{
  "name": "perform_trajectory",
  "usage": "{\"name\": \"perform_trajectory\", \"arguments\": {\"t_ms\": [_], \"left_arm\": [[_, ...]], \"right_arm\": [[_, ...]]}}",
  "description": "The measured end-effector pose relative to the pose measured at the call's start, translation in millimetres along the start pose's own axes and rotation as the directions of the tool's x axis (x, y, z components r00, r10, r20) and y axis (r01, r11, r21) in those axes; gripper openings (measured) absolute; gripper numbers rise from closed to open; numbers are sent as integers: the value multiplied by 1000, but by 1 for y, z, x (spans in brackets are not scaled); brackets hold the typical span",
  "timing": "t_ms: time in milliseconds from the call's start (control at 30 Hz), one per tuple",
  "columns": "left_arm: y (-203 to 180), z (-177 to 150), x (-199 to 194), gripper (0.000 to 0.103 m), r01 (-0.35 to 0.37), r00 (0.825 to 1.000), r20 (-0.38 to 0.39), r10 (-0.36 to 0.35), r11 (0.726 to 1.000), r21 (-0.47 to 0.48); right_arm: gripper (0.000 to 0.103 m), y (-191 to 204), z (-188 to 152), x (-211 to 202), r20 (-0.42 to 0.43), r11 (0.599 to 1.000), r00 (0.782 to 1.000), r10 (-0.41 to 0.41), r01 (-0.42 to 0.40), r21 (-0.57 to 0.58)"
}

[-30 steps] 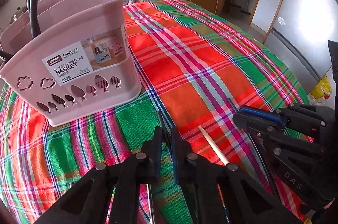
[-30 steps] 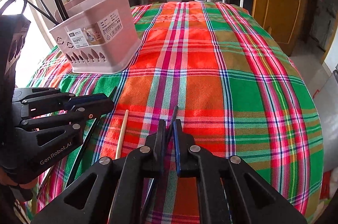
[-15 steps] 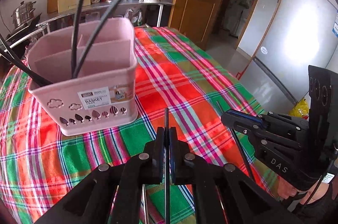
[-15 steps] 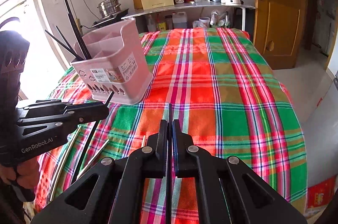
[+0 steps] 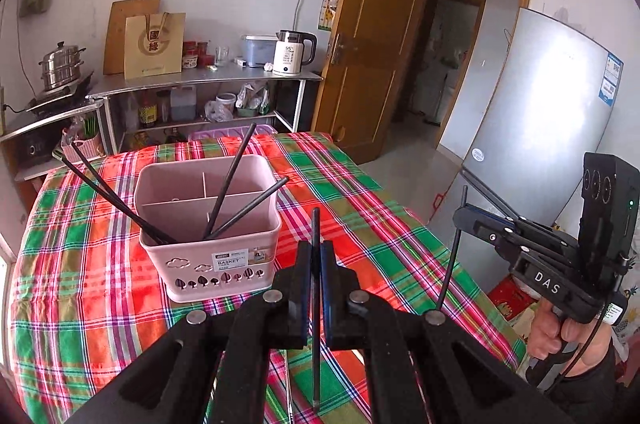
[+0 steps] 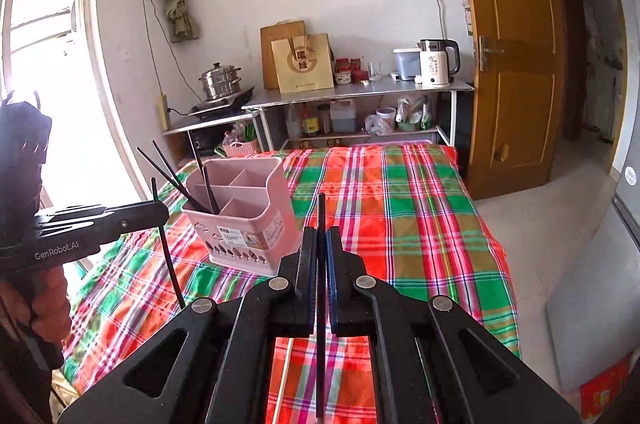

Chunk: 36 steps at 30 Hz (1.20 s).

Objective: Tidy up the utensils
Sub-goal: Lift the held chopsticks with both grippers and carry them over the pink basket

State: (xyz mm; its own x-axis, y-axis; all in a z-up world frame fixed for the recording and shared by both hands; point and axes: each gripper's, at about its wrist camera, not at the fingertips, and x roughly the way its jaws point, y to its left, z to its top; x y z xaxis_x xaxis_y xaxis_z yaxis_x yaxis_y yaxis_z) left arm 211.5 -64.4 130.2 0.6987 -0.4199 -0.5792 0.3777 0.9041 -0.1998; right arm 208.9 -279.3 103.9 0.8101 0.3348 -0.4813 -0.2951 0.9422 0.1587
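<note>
A pink chopstick basket (image 5: 208, 224) stands on the plaid table and holds several black chopsticks (image 5: 228, 184); it also shows in the right wrist view (image 6: 244, 216). My left gripper (image 5: 315, 252) is shut on a black chopstick (image 5: 315, 304), held upright above the table, near side of the basket. My right gripper (image 6: 320, 244) is shut on another black chopstick (image 6: 320, 304), also upright. The right gripper shows at the right of the left wrist view (image 5: 464, 216), and the left gripper at the left of the right wrist view (image 6: 156, 212).
The plaid tablecloth (image 6: 420, 224) covers the table. A light wooden chopstick (image 6: 286, 368) lies on it below my right gripper. Beyond the table stand a metal shelf (image 5: 208, 80) with a kettle (image 5: 290, 54), a wooden door (image 5: 372, 64) and a fridge (image 5: 540, 112).
Both grippers have risen well above the table, each lifting its black chopstick, and tilted up. The basket now looks smaller and farther below.
</note>
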Motion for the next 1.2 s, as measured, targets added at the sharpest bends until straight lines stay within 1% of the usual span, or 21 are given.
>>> {"name": "perform_trajectory", "arguments": {"t_ms": [167, 333, 400, 500, 700, 933, 1067, 1200], "left_arm": [[2, -3, -15, 4, 7, 1000, 20, -6, 1000, -16], [2, -14, -24, 4, 3, 1000, 23, -3, 1000, -15], [2, -17, -30, 4, 15, 1000, 20, -15, 1000, -18], [2, -23, -38, 4, 6, 1000, 18, -6, 1000, -5], [7, -28, -48, 4, 9, 1000, 3, -9, 1000, -22], [13, -20, -62, 4, 24, 999, 31, -23, 999, -38], [18, -11, -75, 4, 7, 998, 57, -5, 999, -40], [30, -1, -82, 4, -30, 997, 68, 33, 998, -46]], "right_arm": [[4, 4, -1, -15, 27, 1000, 1000, 8, -8, -6], [4, 7, -7, -22, 25, 1000, 1000, 11, -11, -21], [4, 8, -9, -25, 25, 1000, 1000, 13, -12, -27], [4, 11, -10, -30, 22, 999, 1000, 15, -14, -43], [4, 16, -11, -39, 30, 998, 999, 21, -19, -56], [4, 24, 0, -51, 68, 998, 997, 36, -32, -60], [4, 32, 6, -52, 83, 996, 995, 56, -50, -69], [4, 40, 13, -46, 92, 995, 993, 78, -71, -73]]}}
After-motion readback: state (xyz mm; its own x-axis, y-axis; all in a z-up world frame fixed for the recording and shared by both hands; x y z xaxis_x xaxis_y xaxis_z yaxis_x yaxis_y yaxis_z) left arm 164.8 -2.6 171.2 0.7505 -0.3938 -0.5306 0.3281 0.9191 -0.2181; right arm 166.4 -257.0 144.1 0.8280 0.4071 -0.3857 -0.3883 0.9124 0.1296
